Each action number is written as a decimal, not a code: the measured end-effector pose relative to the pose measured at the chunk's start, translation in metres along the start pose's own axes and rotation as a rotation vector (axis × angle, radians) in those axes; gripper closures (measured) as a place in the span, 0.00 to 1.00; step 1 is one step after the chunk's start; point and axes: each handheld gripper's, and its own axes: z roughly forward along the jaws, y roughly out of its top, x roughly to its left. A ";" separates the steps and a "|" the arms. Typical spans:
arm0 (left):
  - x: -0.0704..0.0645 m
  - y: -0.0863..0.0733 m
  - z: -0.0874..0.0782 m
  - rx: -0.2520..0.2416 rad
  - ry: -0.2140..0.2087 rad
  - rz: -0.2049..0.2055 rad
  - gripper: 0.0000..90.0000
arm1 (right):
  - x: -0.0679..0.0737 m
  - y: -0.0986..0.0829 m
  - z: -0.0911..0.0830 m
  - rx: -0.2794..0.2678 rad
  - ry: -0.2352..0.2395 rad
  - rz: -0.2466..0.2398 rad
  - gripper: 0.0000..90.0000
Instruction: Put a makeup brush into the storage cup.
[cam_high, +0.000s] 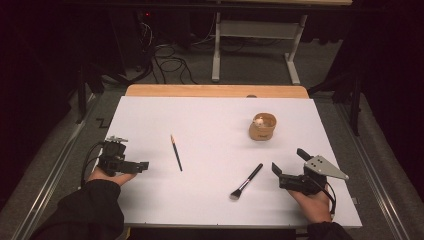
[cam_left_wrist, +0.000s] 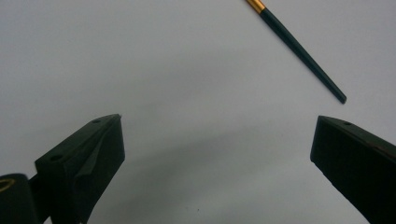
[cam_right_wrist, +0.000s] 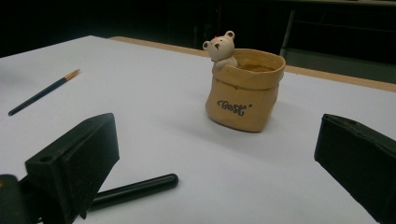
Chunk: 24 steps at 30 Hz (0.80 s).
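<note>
White sheet (cam_high: 210, 130) covers pretty much the whole table, and both my tongs are sitting low on it, one in each hand.

My left tongs (cam_high: 142, 165) are spread wide with nothing between the jaws. Through the left gripper view (cam_left_wrist: 217, 158) it's just bare white between the two black jaws. The thin dark pencil-style brush (cam_high: 176, 153) with the gold band lies a bit ahead of them and off toward my right, not touching; in the left gripper view its dark pointed end (cam_left_wrist: 303, 53) sits above the right-hand jaw, well clear of it.

My right tongs (cam_high: 290, 162) are also wide open and holding nothing. The makeup brush (cam_high: 246, 181) with the black handle and fluffy head lies just to the left of them, angled, bristle end toward me. In the right gripper view (cam_right_wrist: 215, 158) the rounded end of its handle (cam_right_wrist: 140, 185) pokes out from behind the left-hand jaw, lying flat on the sheet; can't tell if it's actually touching the jaw.

Straight ahead of the right tongs stands the little tan sack-shaped pot (cam_right_wrist: 245, 88) with a white bear peeking over the rim and "Best" written on the front. It's upright and apart from both brushes. The thin brush shows far off to the left there (cam_right_wrist: 42, 92).
</note>
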 end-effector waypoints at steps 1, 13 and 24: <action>-0.001 0.001 0.000 0.005 0.008 0.009 0.03 | 0.000 0.000 0.000 0.000 0.000 0.000 0.00; -0.010 0.013 0.004 0.113 0.024 0.020 0.02 | 0.001 0.000 0.000 -0.002 0.007 0.003 0.01; -0.022 0.028 0.006 0.229 -0.036 -0.031 0.02 | 0.001 0.000 -0.001 -0.006 0.013 0.005 0.01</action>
